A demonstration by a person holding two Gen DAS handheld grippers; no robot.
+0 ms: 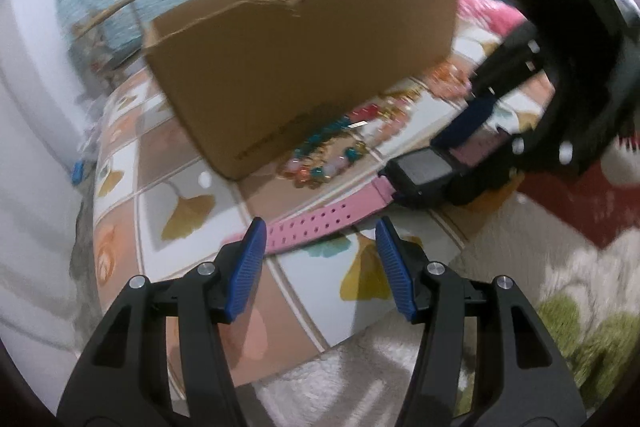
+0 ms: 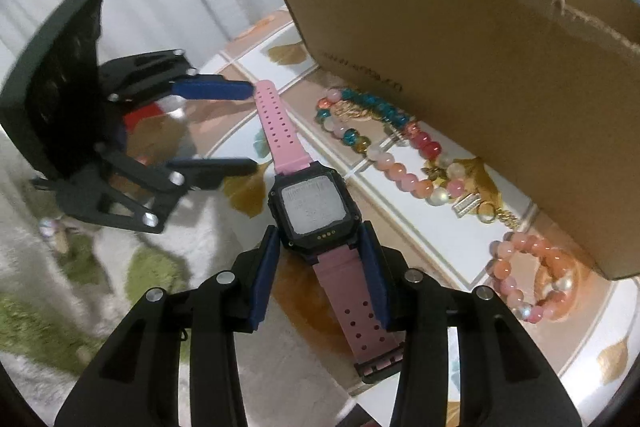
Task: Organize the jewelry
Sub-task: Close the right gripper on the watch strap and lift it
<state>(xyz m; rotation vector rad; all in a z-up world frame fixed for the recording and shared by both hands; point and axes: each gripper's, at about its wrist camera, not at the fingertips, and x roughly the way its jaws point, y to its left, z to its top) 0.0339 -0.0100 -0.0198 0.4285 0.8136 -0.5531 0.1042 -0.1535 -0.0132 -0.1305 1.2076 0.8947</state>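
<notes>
Edges: watch (image 2: 308, 203) lies at the counter's (image 2: 420, 247) near edge, rug (image 2: 60, 307) below | Room: open strip between left gripper (image 1: 320, 239) and box (image 2: 460, 67) | Box: interior hidden; bracelets (image 2: 400, 155) along its wall outside | Left gripper: agape, empty, strap tip just beyond | Right gripper (image 2: 320, 247): clamped on watch strap.

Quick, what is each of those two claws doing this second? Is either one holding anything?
Left gripper: open, holding nothing; the strap's tip lies near its fingers.
Right gripper: closed on the pink watch, by its body and strap.
</notes>
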